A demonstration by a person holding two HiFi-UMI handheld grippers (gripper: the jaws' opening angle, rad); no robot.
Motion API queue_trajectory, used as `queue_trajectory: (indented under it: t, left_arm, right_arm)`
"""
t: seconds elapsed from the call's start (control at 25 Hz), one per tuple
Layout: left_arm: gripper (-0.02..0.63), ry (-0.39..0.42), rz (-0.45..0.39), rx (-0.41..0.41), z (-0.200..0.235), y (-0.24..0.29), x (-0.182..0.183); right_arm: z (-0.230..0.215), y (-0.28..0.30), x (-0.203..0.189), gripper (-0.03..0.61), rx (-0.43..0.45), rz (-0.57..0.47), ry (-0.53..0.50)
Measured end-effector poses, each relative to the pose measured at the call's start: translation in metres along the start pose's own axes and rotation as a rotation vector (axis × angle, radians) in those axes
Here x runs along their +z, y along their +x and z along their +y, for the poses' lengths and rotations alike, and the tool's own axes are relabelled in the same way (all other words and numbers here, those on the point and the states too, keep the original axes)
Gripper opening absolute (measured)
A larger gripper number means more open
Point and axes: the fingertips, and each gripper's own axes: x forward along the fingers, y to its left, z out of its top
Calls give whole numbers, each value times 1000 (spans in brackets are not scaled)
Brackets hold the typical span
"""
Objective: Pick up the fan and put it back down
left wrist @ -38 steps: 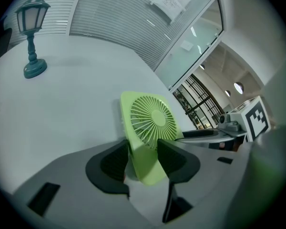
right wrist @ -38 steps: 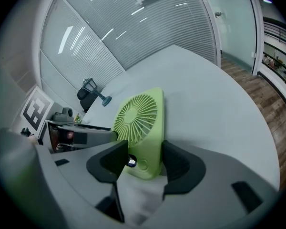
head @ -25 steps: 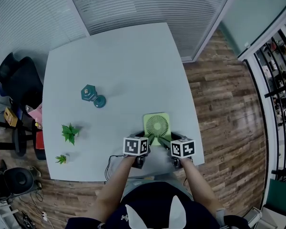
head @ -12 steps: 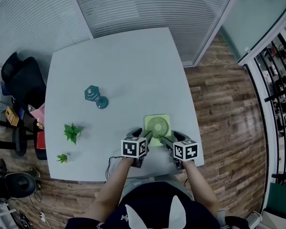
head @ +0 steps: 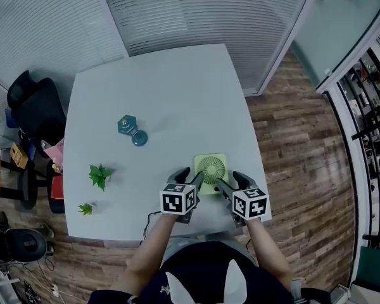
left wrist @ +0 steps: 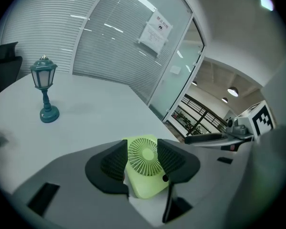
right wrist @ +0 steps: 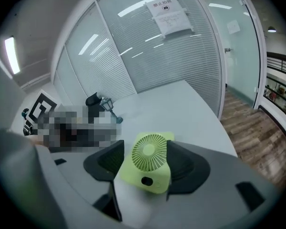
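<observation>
The light green square fan rests on the white table near its front right corner, with its round grille facing up. Both grippers hover just above its near edge. My left gripper is over the fan's near left corner and its jaws stand wide apart. In the left gripper view the fan shows through the gap of that gripper, untouched. My right gripper is over the near right corner. Its jaws have just been closing a little, but the fan lies below that gripper, clear of the pads.
A teal lantern ornament stands left of the table's middle. Two small green plants sit near the left front edge. A black chair stands beyond the left side. The table's front and right edges are close to the fan.
Both grippers have risen toward the head camera, their marker cubes looking larger. The fan has stayed in place on the table.
</observation>
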Motion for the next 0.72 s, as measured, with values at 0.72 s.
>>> queue_trajectory:
  t: [0.72]
  left_arm:
    - [58, 76, -91, 6, -37, -42, 16]
  right_arm:
    - [34, -32, 27, 89, 33, -97, -7]
